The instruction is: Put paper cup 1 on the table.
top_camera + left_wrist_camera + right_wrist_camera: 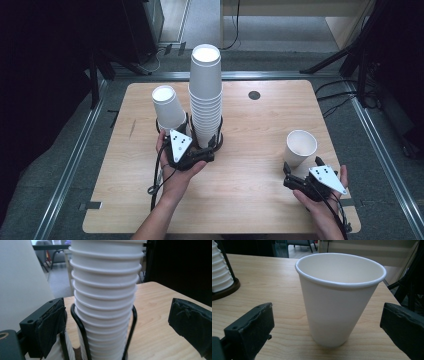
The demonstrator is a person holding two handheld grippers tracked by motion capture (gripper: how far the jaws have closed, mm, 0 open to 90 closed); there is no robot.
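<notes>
— Standing upright on the wooden table [240, 190], the single paper cup [300, 148] sits just ahead of the right gripper [289, 172], doesn't it?

— Yes. In the right gripper view the cup [338, 302] stands between the two black jaws, which are spread wide; neither one touches its wall, and bare wood shows on each side of it.

— And the left gripper [212, 145]?

— It is at the foot of the tall stack of cups [205, 95], which rests in a black wire holder [220, 137]. In the left gripper view the stack [106, 297] rises between the jaws, with the holder's uprights [80, 332] around its lower cups. Those jaws are wide apart too. The right-hand one is well clear of the stack; the left-hand one sits close to the wire, though whether it touches cannot be told.

— Anything beside the stack?

— A shorter stack [168, 106] stands just to its left, leaning a little, its white wall showing at the left edge of the left gripper view.
</notes>
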